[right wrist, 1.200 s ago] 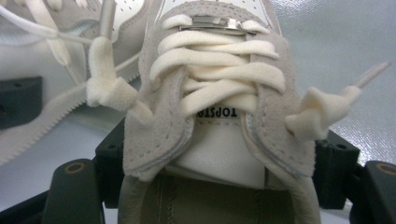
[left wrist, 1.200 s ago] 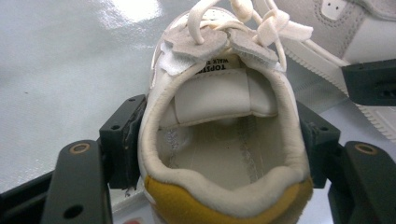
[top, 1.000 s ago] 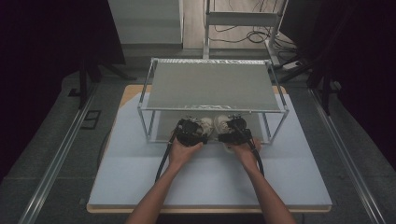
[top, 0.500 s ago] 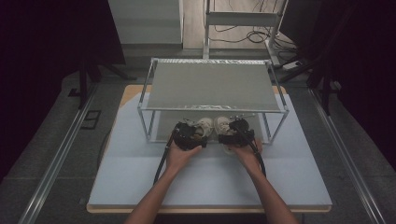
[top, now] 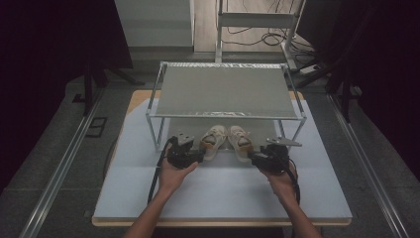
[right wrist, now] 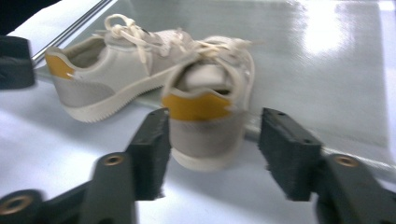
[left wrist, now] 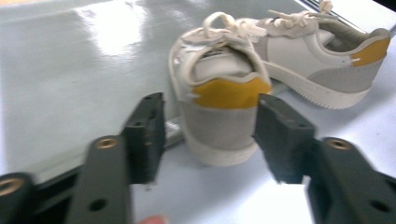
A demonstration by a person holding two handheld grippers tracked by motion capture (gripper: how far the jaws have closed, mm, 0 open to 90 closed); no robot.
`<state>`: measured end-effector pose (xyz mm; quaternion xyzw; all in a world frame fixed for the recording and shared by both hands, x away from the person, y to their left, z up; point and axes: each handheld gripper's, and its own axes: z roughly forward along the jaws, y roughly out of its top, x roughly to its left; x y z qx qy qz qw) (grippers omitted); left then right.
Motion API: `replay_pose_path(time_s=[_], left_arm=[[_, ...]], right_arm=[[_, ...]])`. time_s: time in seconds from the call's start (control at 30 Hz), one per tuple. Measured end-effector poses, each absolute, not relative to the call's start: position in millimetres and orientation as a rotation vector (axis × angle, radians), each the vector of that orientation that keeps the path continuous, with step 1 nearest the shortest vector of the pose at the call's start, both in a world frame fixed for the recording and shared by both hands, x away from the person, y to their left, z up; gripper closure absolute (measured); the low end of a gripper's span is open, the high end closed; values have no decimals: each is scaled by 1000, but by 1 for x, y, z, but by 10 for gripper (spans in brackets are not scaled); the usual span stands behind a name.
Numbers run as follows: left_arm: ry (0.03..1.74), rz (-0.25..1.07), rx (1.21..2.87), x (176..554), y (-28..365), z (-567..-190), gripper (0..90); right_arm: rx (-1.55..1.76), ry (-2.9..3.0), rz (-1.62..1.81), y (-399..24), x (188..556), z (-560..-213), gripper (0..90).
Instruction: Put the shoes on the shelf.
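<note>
Lying side by side on the pale blue table mat (top: 148, 198), toes under the grey-topped metal rack (top: 223, 91) and heels toward the person, are two cream low-top sneakers with mustard-yellow heel tabs; the left sneaker (top: 212, 141) sits just ahead of the left gripper (top: 194, 157), the right sneaker (top: 239, 142) just ahead of the right gripper (top: 254, 158); each hand is nearer its own shoe, so neither needs to cross. Each shoe's long axis runs away from the person, roughly in line with the jaws that face it, though the toes fan slightly apart. In the left gripper view the left sneaker's (left wrist: 219, 93) heel stands between the two black jaws at their tips, a sliver of daylight on the left side, the right pad close to or brushing the heel counter; the jaws have just been closing yet are not clamped. In the right gripper view the right sneaker's (right wrist: 205, 112) heel likewise sits between the jaws, gaps visible on both sides, more on the right; these jaws too have just been closing and remain apart. My judgement: the coming grip turns on each heel staying centred, since the narrow rear end is what the pads must catch.
</note>
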<state>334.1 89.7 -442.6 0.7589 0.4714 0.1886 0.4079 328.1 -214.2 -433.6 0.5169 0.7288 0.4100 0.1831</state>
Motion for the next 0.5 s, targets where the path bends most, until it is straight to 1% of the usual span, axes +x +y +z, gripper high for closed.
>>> replay_pose_path(time_s=[0.03,0.07,0.2,0.23,0.27,0.3,0.33,0.37,0.4,0.43,0.5], left_arm=[[1188,475,1913,334,90,-443,499],[1200,493,1913,334,96,-443,556],[1230,469,1919,339,107,-449,686],[1240,458,1924,341,108,-452,707],[1240,458,1924,341,108,-452,720],[1248,444,1929,343,109,-455,720],[1262,421,1942,347,110,-460,740],[1266,399,1943,348,109,-463,743],[1266,399,1943,348,109,-463,752],[1263,391,1952,350,109,-466,759],[1258,362,1972,352,104,-472,768]], right_arm=[[1458,2056,1157,-214,328,-434,458],[1474,2052,1154,-224,327,-435,532],[1488,2042,1121,-236,330,-438,666],[1490,2047,1101,-238,332,-440,693],[1490,2047,1101,-238,332,-440,693],[1493,2054,1085,-239,334,-442,729],[1495,2069,1056,-241,338,-447,793],[1498,2079,1046,-240,339,-450,817],[1498,2079,1046,-240,339,-450,817],[1498,2099,1025,-237,341,-457,851],[1495,2118,1010,-233,342,-462,861]])
